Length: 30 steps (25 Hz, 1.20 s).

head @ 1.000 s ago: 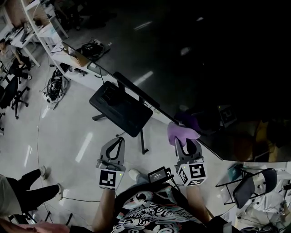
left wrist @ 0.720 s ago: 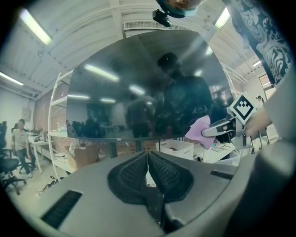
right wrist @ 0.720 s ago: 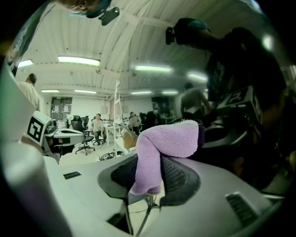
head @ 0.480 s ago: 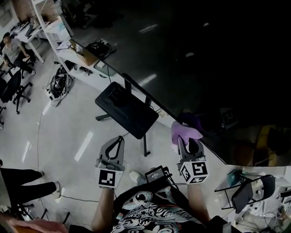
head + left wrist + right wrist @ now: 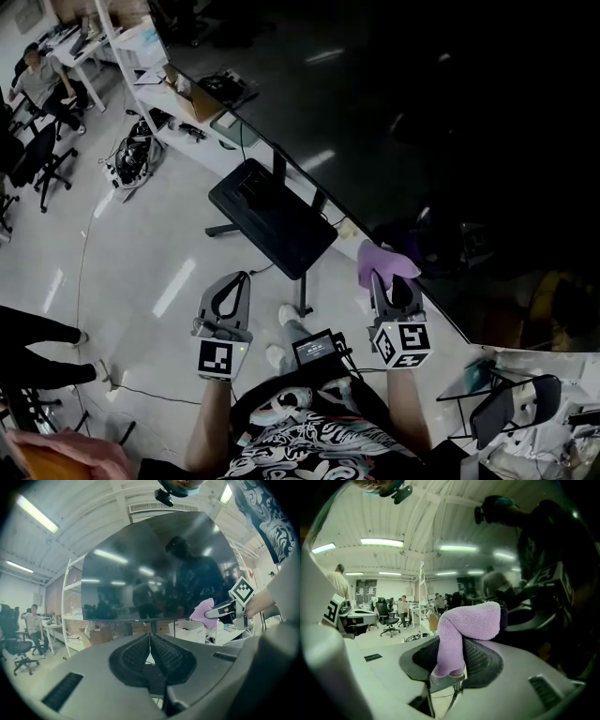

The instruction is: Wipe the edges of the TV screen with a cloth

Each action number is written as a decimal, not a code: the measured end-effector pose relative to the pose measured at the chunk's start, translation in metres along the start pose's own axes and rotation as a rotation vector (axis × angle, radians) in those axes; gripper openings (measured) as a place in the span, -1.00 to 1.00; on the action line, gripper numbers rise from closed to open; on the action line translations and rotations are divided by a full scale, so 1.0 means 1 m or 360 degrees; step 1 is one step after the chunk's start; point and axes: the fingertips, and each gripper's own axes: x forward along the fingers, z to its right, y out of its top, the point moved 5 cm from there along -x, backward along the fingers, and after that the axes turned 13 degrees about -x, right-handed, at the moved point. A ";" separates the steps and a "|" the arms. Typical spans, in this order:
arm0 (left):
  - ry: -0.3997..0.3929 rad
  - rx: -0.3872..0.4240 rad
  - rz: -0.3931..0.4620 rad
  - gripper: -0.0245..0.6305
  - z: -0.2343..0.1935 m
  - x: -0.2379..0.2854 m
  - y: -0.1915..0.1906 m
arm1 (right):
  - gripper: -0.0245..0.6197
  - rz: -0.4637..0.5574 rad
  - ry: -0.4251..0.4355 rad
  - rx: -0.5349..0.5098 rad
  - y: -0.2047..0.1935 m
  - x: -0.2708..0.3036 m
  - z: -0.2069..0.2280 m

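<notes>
A large black TV screen fills the upper right of the head view, its lower edge running diagonally over the black stand base. My right gripper is shut on a purple cloth, whose free end lies against the screen's lower edge. The right gripper view shows the cloth folded between the jaws with the dark glass just ahead. My left gripper hangs shut and empty over the floor, left of the stand. From the left gripper view the whole screen and the cloth are visible.
Shelving with boxes and cables stands at the upper left. Office chairs and a seated person are at the far left. A folding chair sits at the lower right. Someone's legs are on the left.
The cloth and right gripper have slid a little to the right and down along the screen's lower edge. The view has shifted; the left gripper stays shut.
</notes>
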 end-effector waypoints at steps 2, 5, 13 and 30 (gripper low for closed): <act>0.0001 0.0007 -0.0005 -0.87 -0.002 0.002 -0.002 | -0.46 0.0009 0.0013 0.0022 0.000 0.004 -0.002; -0.0006 0.0018 -0.0012 -0.87 -0.004 0.007 -0.004 | -0.46 0.0017 0.0022 0.0030 0.000 0.010 -0.004; -0.0009 0.0022 -0.0003 -0.87 -0.010 0.020 0.007 | -0.46 0.0036 0.0062 0.0040 0.010 0.022 -0.010; 0.0016 0.0002 -0.0002 -0.87 -0.061 0.056 0.009 | -0.46 0.0048 0.0137 0.0036 0.033 0.079 -0.032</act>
